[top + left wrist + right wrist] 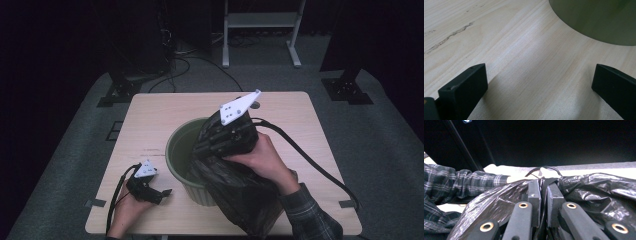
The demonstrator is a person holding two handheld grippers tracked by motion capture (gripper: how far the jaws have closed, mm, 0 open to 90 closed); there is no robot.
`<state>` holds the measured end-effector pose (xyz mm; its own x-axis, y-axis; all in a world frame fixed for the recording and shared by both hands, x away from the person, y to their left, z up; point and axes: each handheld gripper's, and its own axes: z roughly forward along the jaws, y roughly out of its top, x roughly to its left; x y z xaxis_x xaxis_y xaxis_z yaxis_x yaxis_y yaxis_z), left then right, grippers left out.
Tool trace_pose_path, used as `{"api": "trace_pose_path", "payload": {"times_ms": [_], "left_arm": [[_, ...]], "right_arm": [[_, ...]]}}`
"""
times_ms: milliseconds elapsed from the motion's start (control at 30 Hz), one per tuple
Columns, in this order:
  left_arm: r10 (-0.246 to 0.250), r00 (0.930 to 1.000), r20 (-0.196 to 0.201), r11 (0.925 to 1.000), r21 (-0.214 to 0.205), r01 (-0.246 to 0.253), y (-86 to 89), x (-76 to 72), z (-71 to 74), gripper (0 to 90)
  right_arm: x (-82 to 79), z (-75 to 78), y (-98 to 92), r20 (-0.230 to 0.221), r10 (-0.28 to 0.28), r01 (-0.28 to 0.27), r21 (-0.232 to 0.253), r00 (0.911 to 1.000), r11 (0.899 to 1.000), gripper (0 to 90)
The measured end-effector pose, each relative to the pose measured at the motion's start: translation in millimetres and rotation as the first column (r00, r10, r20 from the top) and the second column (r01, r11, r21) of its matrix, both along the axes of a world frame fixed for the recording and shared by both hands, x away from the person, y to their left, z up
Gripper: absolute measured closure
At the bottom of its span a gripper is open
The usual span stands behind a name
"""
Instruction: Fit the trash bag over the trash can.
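Note:
A round green bin (173, 150) stands in the middle of the light wooden table (150, 115). A black plastic bag (240, 195) hangs over the bin's right side and spills toward the table's front edge. My right gripper (200, 152) is above the bin with its jaws shut on a fold of the bag. In the right gripper view the jaws (543, 182) pinch the crinkled film (594, 190). My left gripper (163, 193) rests on the table at the front left, open and empty. In the left gripper view (539, 77) its jaws frame bare wood short of the bin's wall (599, 20).
A thick black cable (310, 160) runs from the right gripper across the table's right side. A plaid sleeve (461, 182) shows in the right gripper view. Beyond the table, stand feet (115, 92) and a white frame (260, 30) sit on grey carpet.

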<state>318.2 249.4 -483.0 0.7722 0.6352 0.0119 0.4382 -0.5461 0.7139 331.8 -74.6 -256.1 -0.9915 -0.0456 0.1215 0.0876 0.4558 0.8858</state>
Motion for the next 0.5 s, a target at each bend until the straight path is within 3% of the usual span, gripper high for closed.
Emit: {"api": "trace_pose_path", "payload": {"times_ms": [433, 500], "left_arm": [[0.000, 1.0000, -0.002, 1.0000, -0.001, 0.000, -0.1, -0.1, 0.0, 0.0], [-0.001, 1.0000, -0.002, 1.0000, 0.000, 0.001, -0.1, -0.1, 0.0, 0.0]], "right_arm": [[11.6, 0.7, 55.5, -0.017, 0.047, -0.047, -0.003, 0.9988, 0.999, 82.6], [14.4, -0.8, 61.4, -0.033, 0.054, -0.053, 0.018, 0.9980, 0.998, 82.6]]}}
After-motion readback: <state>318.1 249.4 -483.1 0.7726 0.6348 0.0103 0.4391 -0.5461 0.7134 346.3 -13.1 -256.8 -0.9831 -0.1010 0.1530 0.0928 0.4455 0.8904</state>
